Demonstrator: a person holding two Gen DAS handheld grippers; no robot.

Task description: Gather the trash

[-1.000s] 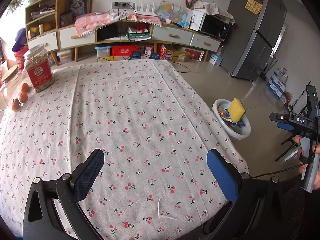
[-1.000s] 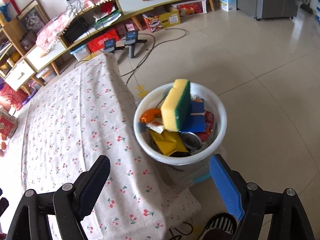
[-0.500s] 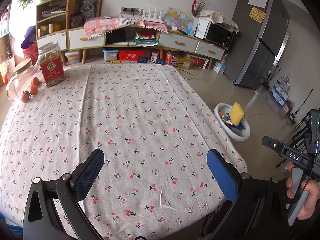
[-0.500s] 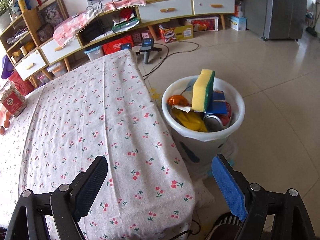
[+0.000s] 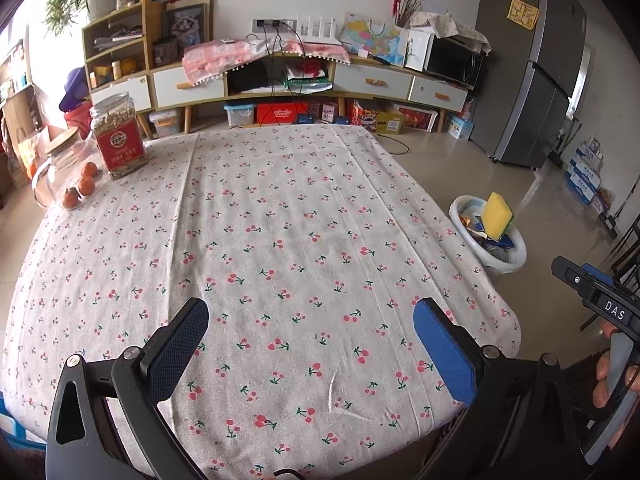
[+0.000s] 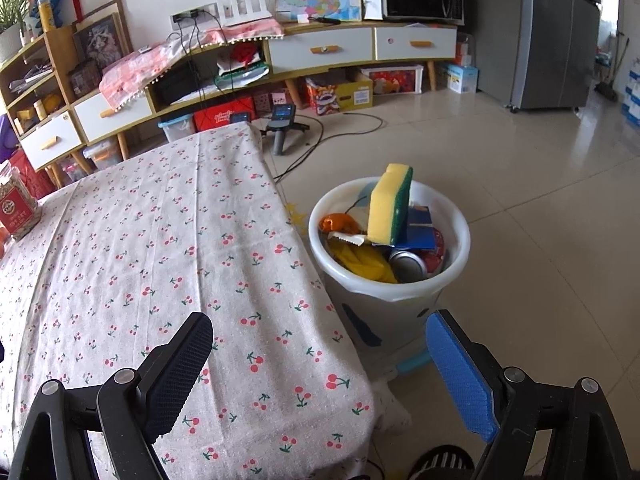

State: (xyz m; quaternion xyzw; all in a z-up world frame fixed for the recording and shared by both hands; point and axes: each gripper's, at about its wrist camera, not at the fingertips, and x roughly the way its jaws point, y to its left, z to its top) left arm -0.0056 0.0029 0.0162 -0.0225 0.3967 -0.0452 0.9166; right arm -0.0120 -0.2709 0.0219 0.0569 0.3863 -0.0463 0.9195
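Both claws, left (image 5: 310, 344) and right (image 6: 320, 364), spread, empty. Spongy yellow-green scouring pad (image 6: 390, 204) upright in round white plastic bin (image 6: 460, 216) beside cherry-print cloth surface (image 6: 160, 240).

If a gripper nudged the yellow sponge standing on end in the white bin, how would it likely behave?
The sponge stands on edge atop loose trash in the bin, so it would probably topple easily. It looks like soft foam, likely light and squashy. Its green scrub face should give some grip.

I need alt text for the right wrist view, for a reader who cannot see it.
A white trash bin on the floor beside the table holds a yellow-green sponge standing on edge, a can and wrappers. The open right gripper, holding nothing, frames the table's corner.
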